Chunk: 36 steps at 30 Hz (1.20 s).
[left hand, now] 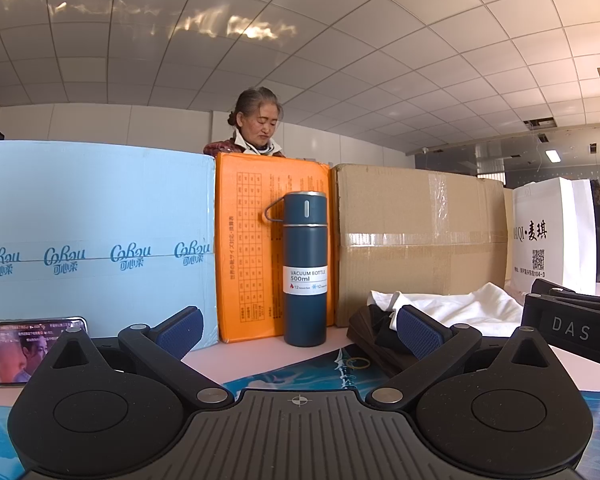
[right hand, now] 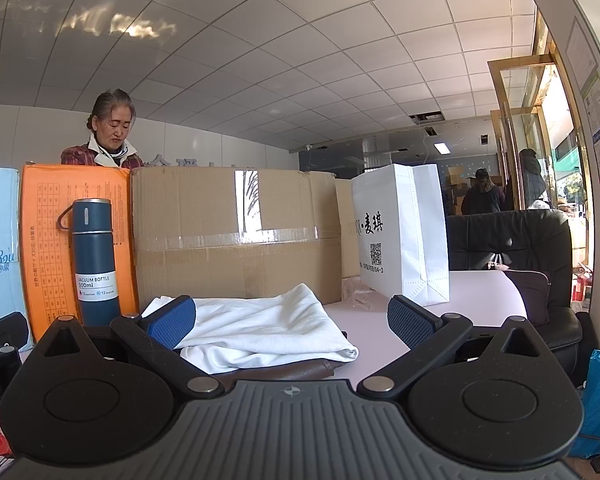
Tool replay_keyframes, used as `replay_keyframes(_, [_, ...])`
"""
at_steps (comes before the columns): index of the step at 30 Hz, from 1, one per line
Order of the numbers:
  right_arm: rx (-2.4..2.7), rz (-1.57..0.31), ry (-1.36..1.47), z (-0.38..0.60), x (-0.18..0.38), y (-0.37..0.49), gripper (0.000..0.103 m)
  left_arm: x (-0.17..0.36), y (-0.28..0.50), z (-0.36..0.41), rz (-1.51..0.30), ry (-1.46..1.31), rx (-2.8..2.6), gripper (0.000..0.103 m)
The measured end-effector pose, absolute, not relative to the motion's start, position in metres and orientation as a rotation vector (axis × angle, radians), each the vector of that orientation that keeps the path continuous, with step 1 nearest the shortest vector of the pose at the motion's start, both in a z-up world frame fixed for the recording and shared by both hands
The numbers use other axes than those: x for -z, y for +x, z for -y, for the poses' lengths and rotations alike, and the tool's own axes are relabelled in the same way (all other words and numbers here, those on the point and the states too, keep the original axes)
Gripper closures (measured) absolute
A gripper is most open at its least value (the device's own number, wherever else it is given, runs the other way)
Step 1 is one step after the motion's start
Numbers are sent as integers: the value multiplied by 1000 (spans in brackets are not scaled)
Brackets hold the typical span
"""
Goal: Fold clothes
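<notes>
A white garment (right hand: pixel 260 328) lies crumpled on top of a brown garment (right hand: pixel 300 368) on the table, in front of the cardboard box. In the left wrist view the white garment (left hand: pixel 460 304) sits to the right, with dark cloth (left hand: pixel 374 326) beside it. My right gripper (right hand: pixel 292 322) is open, low over the table, its left finger (right hand: pixel 172 322) against the white cloth's near edge. My left gripper (left hand: pixel 300 332) is open with nothing between its fingers, facing the blue bottle. The right gripper's black body (left hand: pixel 572 324) shows at the right of the left wrist view.
A blue vacuum bottle (left hand: pixel 305 268) stands before an orange box (left hand: pixel 252 248). A light blue box (left hand: pixel 96 240), a cardboard box (left hand: pixel 416 240) and a white paper bag (right hand: pixel 400 236) line the back. A phone (left hand: pixel 24 350) lies left. A person (left hand: pixel 258 128) stands behind. A black chair (right hand: pixel 508 248) is right.
</notes>
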State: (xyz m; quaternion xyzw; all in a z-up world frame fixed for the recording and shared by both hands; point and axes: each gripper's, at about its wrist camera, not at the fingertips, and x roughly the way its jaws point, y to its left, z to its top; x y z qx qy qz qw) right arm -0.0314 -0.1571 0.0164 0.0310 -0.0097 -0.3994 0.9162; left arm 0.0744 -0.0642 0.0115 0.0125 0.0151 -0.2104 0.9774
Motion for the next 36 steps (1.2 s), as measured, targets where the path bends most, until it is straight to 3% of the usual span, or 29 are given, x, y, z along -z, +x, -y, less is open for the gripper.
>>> replay_keyframes(36, [820,23,69,159,-16,-34,0,-11,76,64,-28,27,426,0])
